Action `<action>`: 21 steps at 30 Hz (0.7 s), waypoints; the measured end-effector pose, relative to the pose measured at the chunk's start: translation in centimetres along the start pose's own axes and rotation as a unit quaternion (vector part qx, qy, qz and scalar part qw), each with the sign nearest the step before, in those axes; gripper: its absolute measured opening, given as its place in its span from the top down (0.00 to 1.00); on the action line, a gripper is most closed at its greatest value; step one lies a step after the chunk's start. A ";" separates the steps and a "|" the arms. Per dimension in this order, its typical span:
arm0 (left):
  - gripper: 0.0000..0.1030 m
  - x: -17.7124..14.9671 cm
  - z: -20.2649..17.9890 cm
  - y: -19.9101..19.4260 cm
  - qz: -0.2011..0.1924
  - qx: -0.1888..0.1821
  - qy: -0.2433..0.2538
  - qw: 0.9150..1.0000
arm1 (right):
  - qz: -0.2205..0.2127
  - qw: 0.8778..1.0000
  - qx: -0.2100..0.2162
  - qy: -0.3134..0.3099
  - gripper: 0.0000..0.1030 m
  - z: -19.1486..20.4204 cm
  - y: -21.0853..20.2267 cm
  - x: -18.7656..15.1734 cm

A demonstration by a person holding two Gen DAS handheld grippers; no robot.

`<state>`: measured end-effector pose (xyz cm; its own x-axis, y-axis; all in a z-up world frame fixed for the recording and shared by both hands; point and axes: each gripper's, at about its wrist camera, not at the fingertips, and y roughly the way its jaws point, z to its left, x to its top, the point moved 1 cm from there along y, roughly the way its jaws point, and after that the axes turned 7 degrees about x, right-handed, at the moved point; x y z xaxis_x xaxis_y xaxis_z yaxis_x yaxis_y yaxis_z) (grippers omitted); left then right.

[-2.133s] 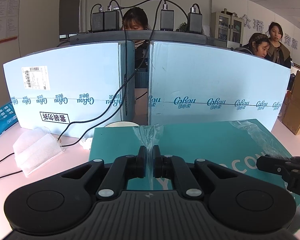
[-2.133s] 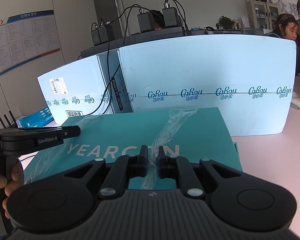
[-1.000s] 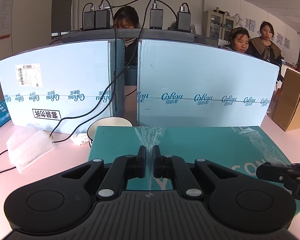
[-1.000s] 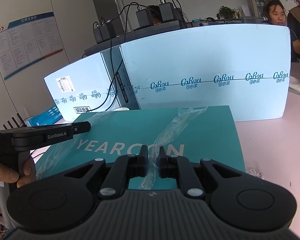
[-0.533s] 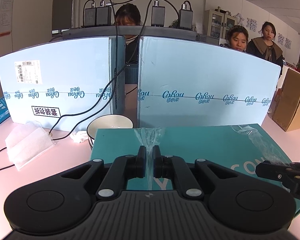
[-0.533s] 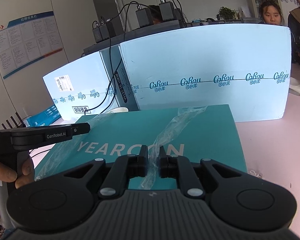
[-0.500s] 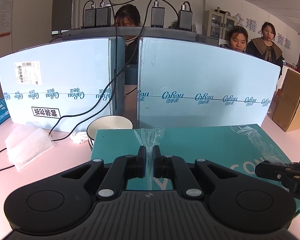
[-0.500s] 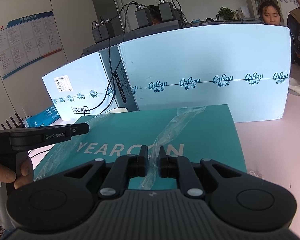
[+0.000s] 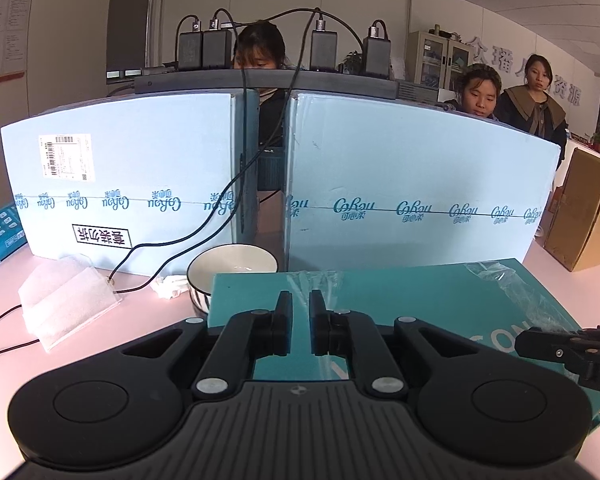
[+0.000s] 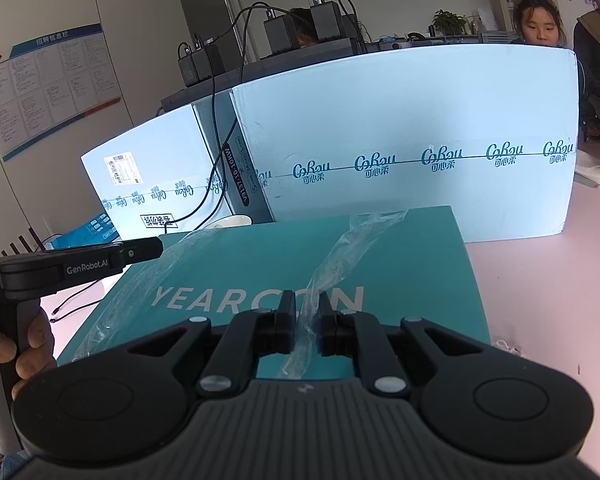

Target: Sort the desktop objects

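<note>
Both hand-held grippers, left gripper [image 9: 300, 322] and right gripper [image 10: 303, 322], are clamped narrowly on clear plastic straps [image 10: 332, 256] to carry the teal YEARCON box [image 10: 380, 248], with a white bowl [image 9: 232, 270] at its 11 o'clock corner.

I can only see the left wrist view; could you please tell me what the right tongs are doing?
Observer: The right tongs are shut on a strip of clear plastic film that runs across the teal box.
Operator: Thank you. What does the print on the lid read?
Observer: White letters: YEARC, one letter hidden behind the tongs, then N.
Operator: And what is holding the left tongs?
Observer: A bare hand grips the handle below the left tongs.
</note>
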<state>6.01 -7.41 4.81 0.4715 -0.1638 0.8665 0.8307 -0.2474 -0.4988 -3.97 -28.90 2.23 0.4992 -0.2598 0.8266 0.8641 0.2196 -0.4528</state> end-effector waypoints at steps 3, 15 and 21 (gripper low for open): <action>0.92 -0.2 1.4 0.1 0.001 0.001 -0.007 1.000 | -0.002 1.000 0.001 0.002 0.88 0.0 -0.1 -0.1; 0.76 -0.6 4.0 -0.2 -0.010 0.003 -0.011 1.000 | -0.004 1.000 -0.005 -0.007 0.88 0.7 -0.1 -0.3; 0.75 -2.2 6.4 -1.6 -0.020 0.009 -0.034 0.999 | -0.010 1.000 -0.005 0.008 0.88 -0.1 -0.1 -0.2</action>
<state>5.51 -0.53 3.82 0.4565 -0.0887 0.8853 0.8540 -0.2355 -0.4639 -4.13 -28.99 2.06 0.4825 -0.2785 0.8305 0.8746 0.2048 -0.4395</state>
